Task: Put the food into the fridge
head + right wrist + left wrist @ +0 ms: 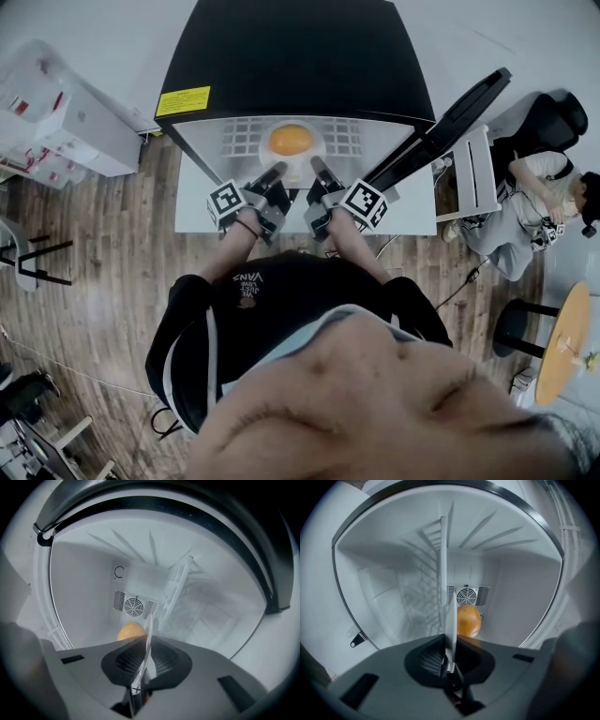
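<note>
White and thin, the plate (450,620) is being clamped edge-on between the nearly closed fingers of the left gripper (449,660) and the right gripper (140,667). They are taking opposite sides, likely so the plate is riding level and the orange (291,139) just beyond the fingertips is not rolling. Ahead of the fingers, plate and fruit are sitting inside the open fridge (291,47) above its wire shelf (239,141); whether the plate is resting there I cannot tell. Behind the fingers a wooden floor (94,272) is spreading out, with a seated person (534,202) off to the right.
</note>
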`<action>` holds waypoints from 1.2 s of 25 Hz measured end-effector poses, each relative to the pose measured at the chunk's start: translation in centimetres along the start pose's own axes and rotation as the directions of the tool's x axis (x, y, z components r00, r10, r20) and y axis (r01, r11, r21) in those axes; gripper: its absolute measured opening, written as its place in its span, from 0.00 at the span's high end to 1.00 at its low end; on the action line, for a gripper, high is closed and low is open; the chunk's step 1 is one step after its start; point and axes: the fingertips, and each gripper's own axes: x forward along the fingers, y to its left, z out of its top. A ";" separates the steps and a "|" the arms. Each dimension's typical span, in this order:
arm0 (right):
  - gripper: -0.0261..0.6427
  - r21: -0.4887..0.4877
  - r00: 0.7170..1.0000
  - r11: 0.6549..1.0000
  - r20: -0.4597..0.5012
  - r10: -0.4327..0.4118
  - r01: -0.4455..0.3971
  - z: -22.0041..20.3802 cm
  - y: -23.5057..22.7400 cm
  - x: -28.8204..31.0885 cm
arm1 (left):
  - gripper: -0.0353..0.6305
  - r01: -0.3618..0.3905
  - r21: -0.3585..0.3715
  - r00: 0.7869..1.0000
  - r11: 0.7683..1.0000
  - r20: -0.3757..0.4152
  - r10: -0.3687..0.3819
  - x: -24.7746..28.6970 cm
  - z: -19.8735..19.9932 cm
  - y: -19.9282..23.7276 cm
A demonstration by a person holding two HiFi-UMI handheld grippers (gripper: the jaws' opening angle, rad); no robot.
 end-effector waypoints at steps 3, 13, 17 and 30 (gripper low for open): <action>0.93 -0.008 1.000 1.000 -0.001 0.005 -0.005 0.3 0.0 0.4 | 0.90 0.005 0.002 1.000 1.000 0.004 -0.005 0.4 0.2 -0.2; 0.93 -0.045 1.000 0.999 -0.008 0.023 -0.024 1.1 0.5 1.3 | 0.90 0.031 -0.038 0.999 0.999 0.021 -0.030 1.2 0.7 -0.6; 0.92 -0.068 1.000 0.997 -0.006 0.022 -0.022 1.4 0.8 1.4 | 0.90 0.038 -0.028 0.999 0.999 0.020 -0.037 1.4 0.8 -1.1; 0.91 -0.114 1.000 0.993 0.028 0.012 -0.009 2.2 0.9 0.4 | 0.90 0.033 -0.041 0.999 0.999 0.026 -0.031 1.7 1.1 -1.0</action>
